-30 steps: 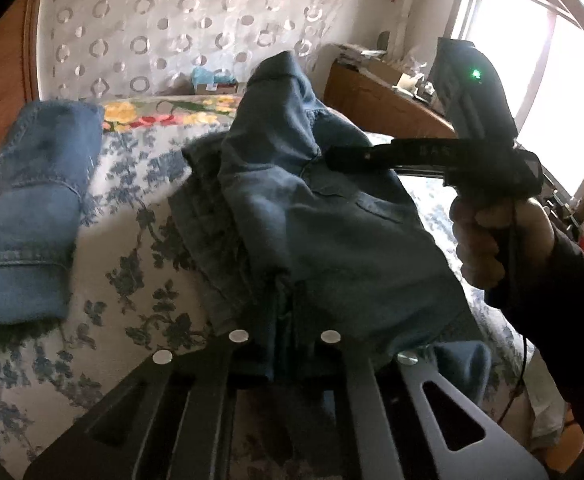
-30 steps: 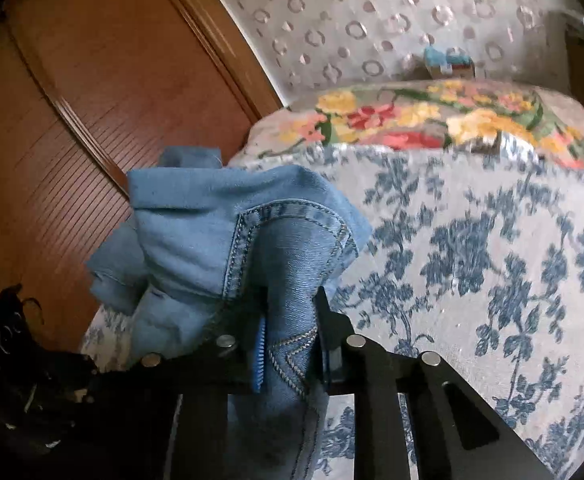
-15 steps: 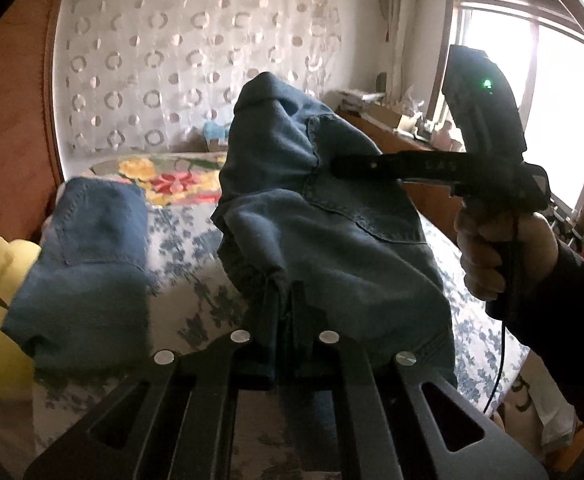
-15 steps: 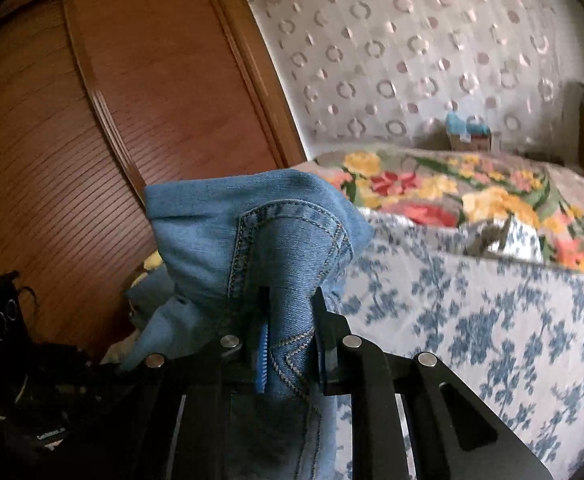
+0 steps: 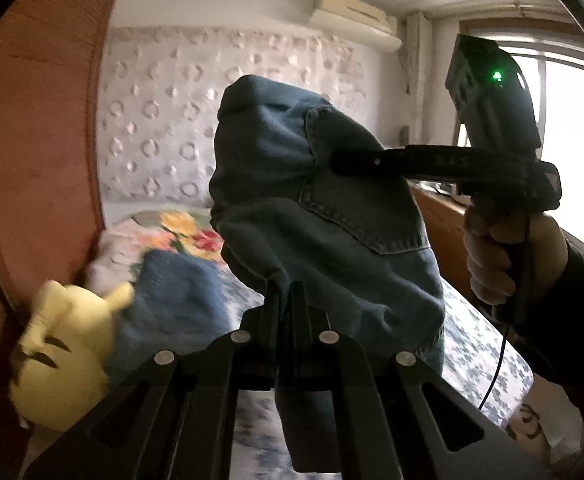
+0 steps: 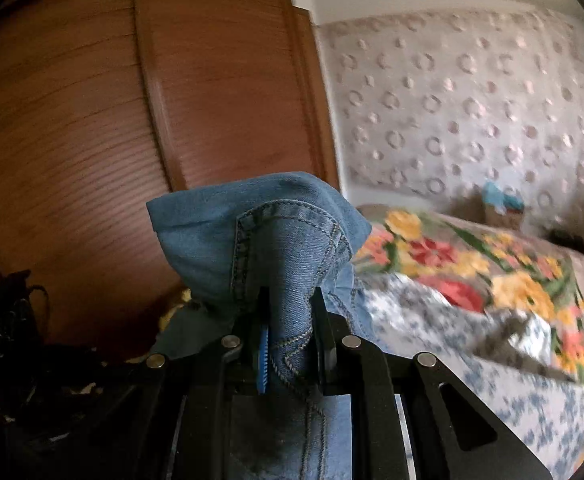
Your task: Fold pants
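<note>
Jeans held up in both grippers

Your left gripper [image 5: 285, 300] has its jaws pinched nearly closed on a fold of the jeans [image 5: 324, 216], which bunch up in front of the lens, off the bed [image 5: 488, 344]. Your right gripper [image 6: 289, 316] clamps another part of the jeans [image 6: 275, 240] near a stitched pocket seam (its blue pad [image 6: 263, 354] presses the denim). In the left view your right hand [image 5: 508, 260] grips that tool's handle. A second denim piece [image 5: 175, 300] lies on the bed beside a yellow plush toy [image 5: 61, 356]
</note>
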A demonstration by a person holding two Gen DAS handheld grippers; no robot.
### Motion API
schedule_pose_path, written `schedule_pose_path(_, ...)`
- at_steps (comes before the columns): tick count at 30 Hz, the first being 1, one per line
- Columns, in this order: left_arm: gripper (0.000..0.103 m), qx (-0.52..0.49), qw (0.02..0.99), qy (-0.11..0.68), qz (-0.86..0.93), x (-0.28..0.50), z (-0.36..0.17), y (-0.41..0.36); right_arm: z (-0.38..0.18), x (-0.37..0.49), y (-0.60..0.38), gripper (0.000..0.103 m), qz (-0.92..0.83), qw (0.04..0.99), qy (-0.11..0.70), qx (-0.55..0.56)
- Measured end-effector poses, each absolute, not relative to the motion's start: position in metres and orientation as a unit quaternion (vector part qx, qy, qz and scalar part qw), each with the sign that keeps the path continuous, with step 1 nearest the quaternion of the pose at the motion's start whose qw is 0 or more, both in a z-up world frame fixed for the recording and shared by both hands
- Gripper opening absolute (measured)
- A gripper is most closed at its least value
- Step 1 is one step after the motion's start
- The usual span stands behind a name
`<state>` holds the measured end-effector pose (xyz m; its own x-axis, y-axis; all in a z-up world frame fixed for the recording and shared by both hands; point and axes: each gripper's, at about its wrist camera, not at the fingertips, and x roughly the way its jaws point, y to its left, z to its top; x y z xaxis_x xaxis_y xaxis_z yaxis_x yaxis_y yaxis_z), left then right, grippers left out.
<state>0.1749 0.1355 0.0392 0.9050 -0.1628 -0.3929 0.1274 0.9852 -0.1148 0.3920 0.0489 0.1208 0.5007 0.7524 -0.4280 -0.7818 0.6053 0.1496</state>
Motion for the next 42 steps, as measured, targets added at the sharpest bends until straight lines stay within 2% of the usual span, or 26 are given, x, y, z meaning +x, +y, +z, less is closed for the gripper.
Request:
schedule_pose_path(8,0.005,-0.038,0.985,0.166,0.002,0.155,0.071,0.210,0.142,0.398,0.122,0.017,0.525,0.824,0.212,-0.013)
schedule_pose_path(12,0.005,-0.021,0.985,0.171,0.029,0.171,0.073,0.237,0.123,0.436,0.138,0.017,0.548,0.804,0.230,0.038)
schedule_pose_path(16,0.005,-0.010,0.976,0.218,0.030,0.218,0.043,0.251,0.053,0.510,0.139,0.017,0.530,0.791,0.291,0.097)
schedule_pose_path(21,0.005,-0.021,0.947,0.321,0.012,0.306,-0.048,0.255,-0.062,0.593,0.130,0.019,0.455,0.795,0.386,0.110)
schedule_pose_path(25,0.005,-0.031,0.938,0.344,0.011,0.327,-0.078,0.257,-0.091,0.628,0.109,0.034,0.431,0.796,0.415,0.094)
schedule_pose_path(29,0.005,-0.029,0.939,0.342,0.014,0.327,-0.077,0.252,-0.073,0.629,0.106,0.045,0.407,0.830,0.381,0.013)
schedule_pose_path(34,0.006,-0.032,0.943,0.331,0.021,0.313,-0.063,0.250,-0.054,0.594,0.102,0.045,0.392,0.865,0.309,-0.045)
schedule_pose_path(37,0.008,-0.026,0.945,0.325,0.032,0.305,-0.058,0.247,-0.059,0.563,0.103,0.045,0.399,0.865,0.296,-0.070)
schedule_pose_path(38,0.011,-0.022,0.946,0.322,0.036,0.301,-0.055,0.244,-0.062,0.551,0.101,0.045,0.405,0.862,0.297,-0.071)
schedule_pose_path(40,0.022,-0.021,0.947,0.320,0.034,0.295,-0.052,0.240,-0.066,0.535,0.101,0.045,0.414,0.857,0.300,-0.070)
schedule_pose_path(42,0.025,-0.022,0.948,0.317,0.034,0.286,-0.051,0.236,-0.069,0.519,0.094,0.045,0.412,0.856,0.304,-0.071)
